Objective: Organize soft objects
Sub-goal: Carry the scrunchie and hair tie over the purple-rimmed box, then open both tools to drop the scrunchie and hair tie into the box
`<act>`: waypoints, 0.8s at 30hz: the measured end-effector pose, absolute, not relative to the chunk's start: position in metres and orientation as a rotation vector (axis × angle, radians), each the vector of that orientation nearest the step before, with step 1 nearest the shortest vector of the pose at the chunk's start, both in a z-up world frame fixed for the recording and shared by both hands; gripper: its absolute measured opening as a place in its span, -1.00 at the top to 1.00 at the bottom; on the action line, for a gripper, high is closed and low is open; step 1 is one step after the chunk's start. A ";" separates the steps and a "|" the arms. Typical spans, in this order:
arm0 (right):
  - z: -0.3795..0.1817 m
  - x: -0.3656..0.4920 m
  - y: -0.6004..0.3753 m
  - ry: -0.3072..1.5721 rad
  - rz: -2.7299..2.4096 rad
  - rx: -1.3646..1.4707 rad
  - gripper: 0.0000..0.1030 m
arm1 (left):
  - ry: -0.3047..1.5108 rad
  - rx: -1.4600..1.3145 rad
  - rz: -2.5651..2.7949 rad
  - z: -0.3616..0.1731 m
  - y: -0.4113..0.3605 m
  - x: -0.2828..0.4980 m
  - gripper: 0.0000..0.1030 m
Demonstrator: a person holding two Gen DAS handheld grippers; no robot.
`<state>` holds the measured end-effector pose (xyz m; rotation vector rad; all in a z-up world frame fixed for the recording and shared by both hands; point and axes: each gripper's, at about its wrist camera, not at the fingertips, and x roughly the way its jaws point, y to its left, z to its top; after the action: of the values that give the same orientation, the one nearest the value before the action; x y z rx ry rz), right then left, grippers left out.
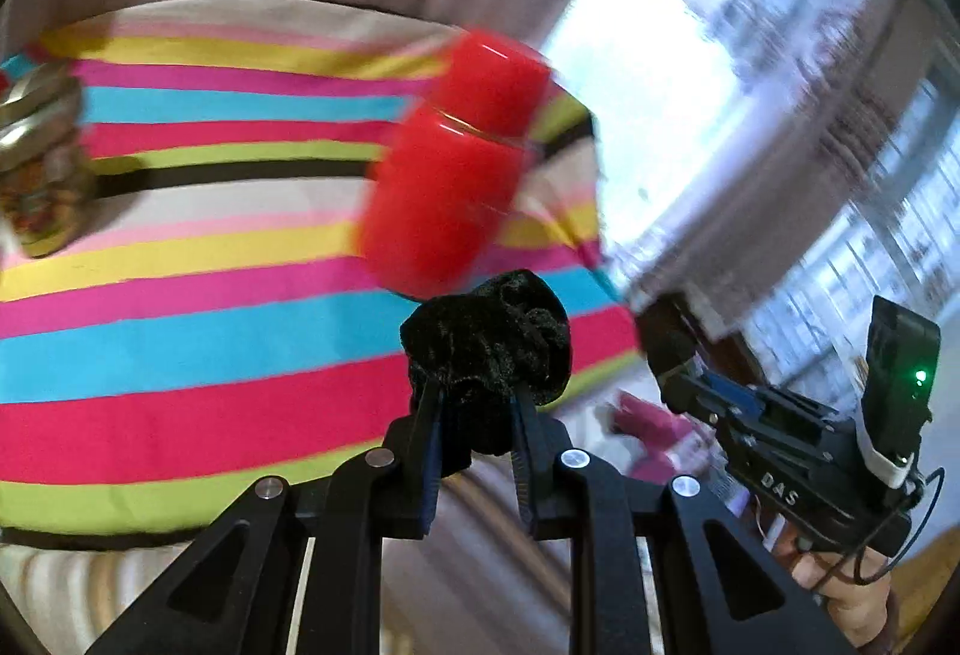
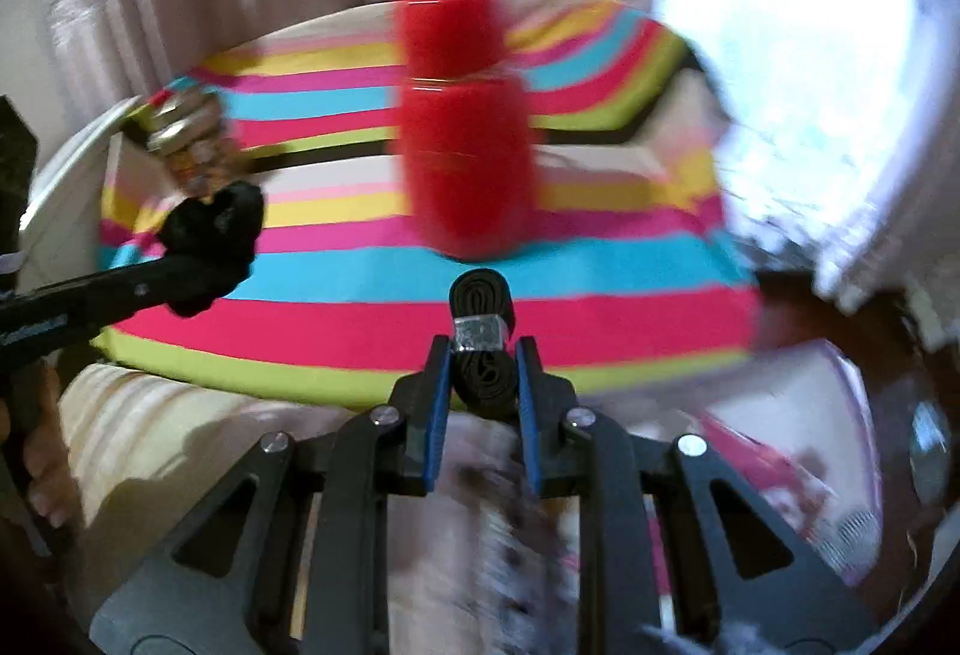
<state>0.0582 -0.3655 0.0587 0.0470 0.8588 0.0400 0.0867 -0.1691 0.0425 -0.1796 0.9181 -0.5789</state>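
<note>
Going left to right with the red container point(image 2: 465, 133) on the striped cloth point(image 2: 360, 271) as the landmark: off to its left sits a blurry jar with a metal lid point(image 2: 186, 145), and just below that the left gripper point(image 2: 207, 241) is clamped on a black velvet scrunchie point(image 1: 486, 337), hanging over the cloth near the container's bottom end. Right in front of the container, the right gripper point(image 2: 480, 373) is squeezed shut on a bundle of black hair ties point(image 2: 480, 337) with a silvery band around the middle, also held above the cloth rather than lying on it.
</note>
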 end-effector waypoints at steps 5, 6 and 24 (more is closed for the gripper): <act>0.058 0.028 -0.425 0.849 -0.148 0.052 0.53 | 0.983 -0.137 -0.677 0.031 -0.240 0.074 0.59; 0.059 0.025 -0.433 0.846 -0.170 0.055 0.53 | 0.993 -0.132 -0.689 0.029 -0.250 0.074 0.59; 0.051 -0.009 -0.509 0.822 -0.378 0.117 -0.06 | 1.099 -0.084 -0.758 -0.006 -0.353 0.073 -0.20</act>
<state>-0.0092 -0.5088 0.0506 0.1171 0.8216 -0.3778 0.0729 -0.3530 -0.0064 -0.0836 1.0986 -0.7585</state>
